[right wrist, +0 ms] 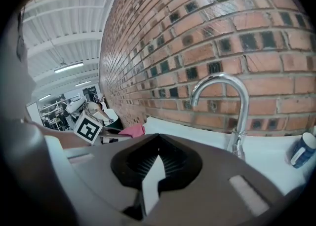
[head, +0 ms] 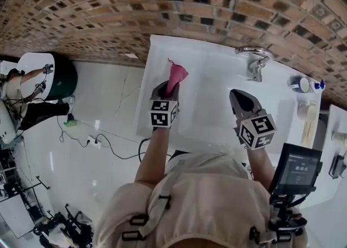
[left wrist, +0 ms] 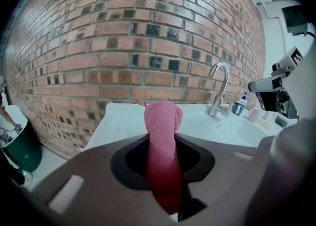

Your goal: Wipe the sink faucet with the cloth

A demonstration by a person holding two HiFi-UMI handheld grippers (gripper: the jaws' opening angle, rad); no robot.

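While the left gripper (head: pixel 167 87) is clamping the pink cloth (left wrist: pixel 163 141) between its jaws, the fabric is covering the pads. The cloth's near end is sinking into shadow deep in the jaw throat, so how far back it reaches is hard to tell. Bunched into a narrow roll, the cloth is running lengthwise along the line the claw points. Its free end is sticking out past the tips and slightly upward, toward the brick wall (left wrist: pixel 123 37). The faucet (left wrist: pixel 219 88) is standing ahead and to the right of this claw, well apart from the cloth. The right gripper (head: pixel 233 93) is facing the faucet with its jaws drawn together and nothing between them. That claw's own body is cutting off the faucet's foot.
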